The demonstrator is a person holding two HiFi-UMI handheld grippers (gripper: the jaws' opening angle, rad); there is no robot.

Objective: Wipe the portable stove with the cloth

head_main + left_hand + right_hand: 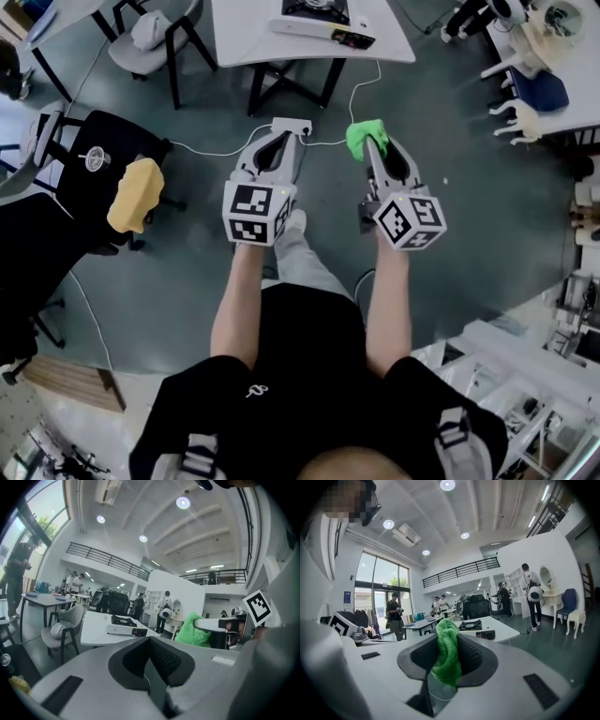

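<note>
You hold both grippers out in front of you at about the same height, side by side and apart, above a grey-green floor [450,216]. Each carries a cube with black and white square markers nearest your wrists.

Your left gripper [287,131] has its jaws pressed together with nothing between them; in the left gripper view the dark ribbed pads [164,658] meet along a single line.

Your right gripper [373,148] is clamped on a bright green fluffy cloth [362,137]. In the right gripper view the cloth [446,653] stands bunched upright between the two dark pads and pokes out above and below them.

A thin white cable [211,151] trails across the floor just past the gripper tips.

Further ahead stands a white rectangular table [244,37] on dark legs. The white portable stove with a black burner top [314,17] sits on it, near the front edge, well apart from both grippers and from the cloth. A grey chair [155,37] stands to the left of the table.
</note>
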